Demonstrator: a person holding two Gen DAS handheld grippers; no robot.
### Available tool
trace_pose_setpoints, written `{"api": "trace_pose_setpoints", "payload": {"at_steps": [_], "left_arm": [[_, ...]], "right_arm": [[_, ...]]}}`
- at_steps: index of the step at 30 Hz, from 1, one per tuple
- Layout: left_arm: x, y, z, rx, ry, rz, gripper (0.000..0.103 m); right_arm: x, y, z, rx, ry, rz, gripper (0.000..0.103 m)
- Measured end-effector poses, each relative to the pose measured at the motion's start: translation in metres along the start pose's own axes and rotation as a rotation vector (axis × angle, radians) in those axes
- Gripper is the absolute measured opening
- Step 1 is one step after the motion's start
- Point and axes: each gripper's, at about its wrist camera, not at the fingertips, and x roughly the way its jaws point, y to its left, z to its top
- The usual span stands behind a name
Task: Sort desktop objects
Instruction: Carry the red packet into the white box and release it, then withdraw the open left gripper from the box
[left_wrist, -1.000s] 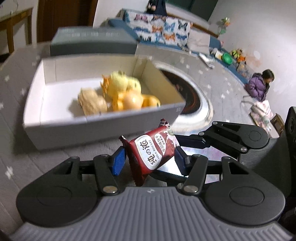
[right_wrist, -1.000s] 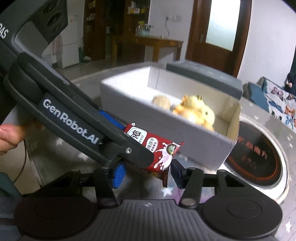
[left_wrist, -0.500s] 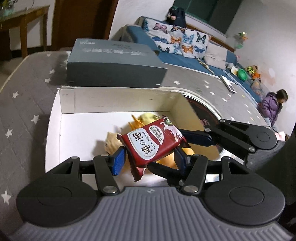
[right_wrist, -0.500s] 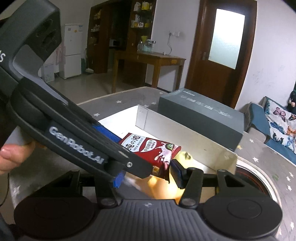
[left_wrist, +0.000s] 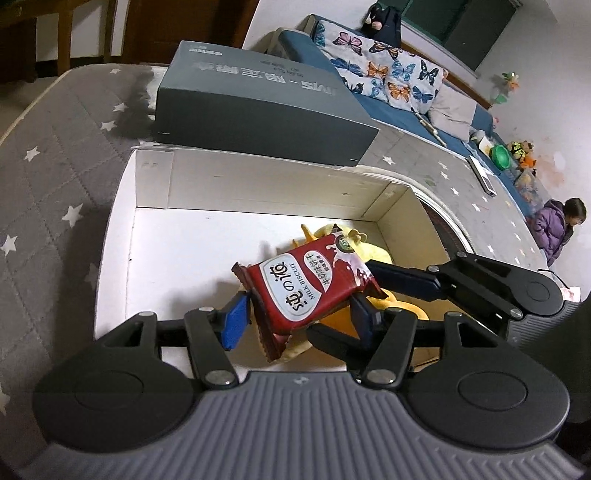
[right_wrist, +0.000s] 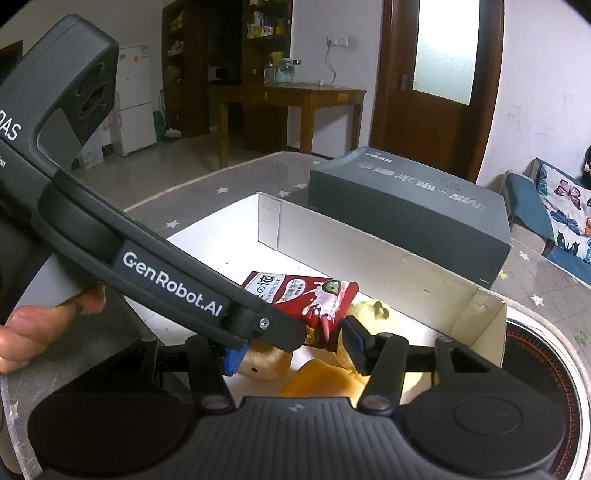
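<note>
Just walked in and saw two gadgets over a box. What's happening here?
A person is sorting desk items with two handheld grippers. Both the left gripper and the right gripper meet at a red milk biscuit packet, held above the open white box. Yellow plush toys already lie inside. A closed grey box sits just behind it.

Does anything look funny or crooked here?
Yes. The red biscuit packet hangs tilted over the white box, pinched by both the left gripper and the right gripper at once. Nothing looks spilled or broken.
</note>
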Motion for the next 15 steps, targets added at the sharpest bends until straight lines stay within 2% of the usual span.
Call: {"api": "trace_pose_setpoints", "payload": {"at_steps": [3,5,9,12,15], "left_arm": [[-0.004,0.001,0.000,0.004,-0.011,0.018,0.060],[-0.008,0.000,-0.001,0.006,-0.024,0.032,0.067],[-0.016,-0.004,-0.003,0.029,-0.050,0.064,0.068],[-0.022,-0.008,-0.003,0.040,-0.065,0.085,0.075],[-0.025,-0.012,-0.003,0.059,-0.082,0.111,0.076]], "right_arm": [[-0.004,0.000,0.000,0.012,-0.007,0.002,0.060],[-0.007,0.001,-0.001,0.016,-0.012,0.001,0.064],[-0.014,0.003,-0.002,0.019,-0.020,-0.009,0.072],[-0.020,0.005,-0.004,0.018,-0.021,-0.012,0.077],[-0.025,0.006,-0.005,0.019,-0.023,-0.017,0.082]]}}
